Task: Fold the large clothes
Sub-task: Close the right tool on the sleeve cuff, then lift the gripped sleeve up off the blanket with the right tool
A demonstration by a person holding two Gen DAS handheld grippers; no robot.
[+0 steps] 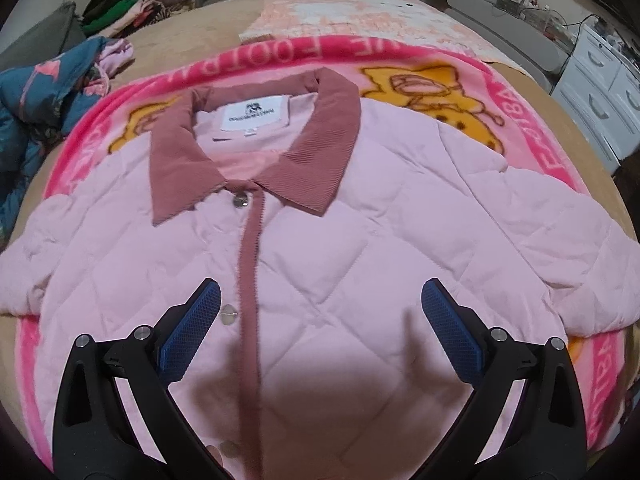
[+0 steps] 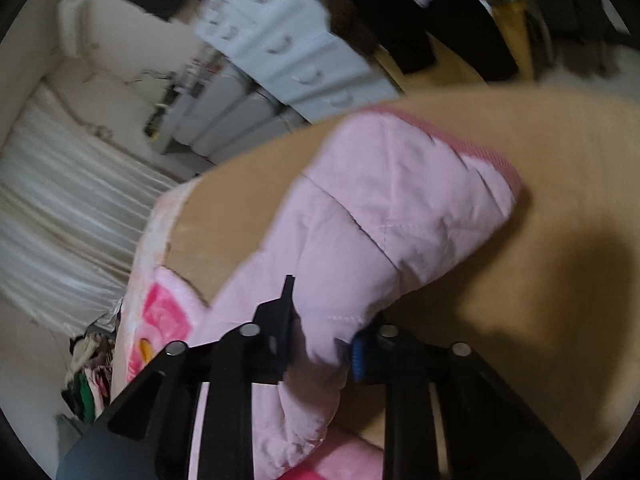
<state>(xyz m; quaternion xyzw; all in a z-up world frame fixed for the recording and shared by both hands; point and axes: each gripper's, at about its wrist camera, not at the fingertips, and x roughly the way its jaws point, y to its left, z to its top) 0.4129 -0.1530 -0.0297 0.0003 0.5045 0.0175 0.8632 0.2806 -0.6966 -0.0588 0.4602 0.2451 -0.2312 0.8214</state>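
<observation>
A pink quilted jacket (image 1: 320,248) with a dusty-rose corduroy collar (image 1: 320,140) lies face up and buttoned on a pink cartoon blanket (image 1: 552,148) on a bed. My left gripper (image 1: 320,320) is open and empty, hovering over the jacket's chest near the button placket (image 1: 249,272). My right gripper (image 2: 320,344) is shut on the jacket's sleeve (image 2: 380,208); the sleeve runs forward from the jaws, its rose-trimmed cuff (image 2: 496,164) over the tan bed sheet.
A blue patterned garment (image 1: 44,112) lies at the bed's left. A pile of clothes (image 1: 132,4) sits at the far left. White drawers (image 1: 600,92) stand right of the bed; they also show in the right wrist view (image 2: 280,48). A tan sheet (image 2: 560,208) covers the bed.
</observation>
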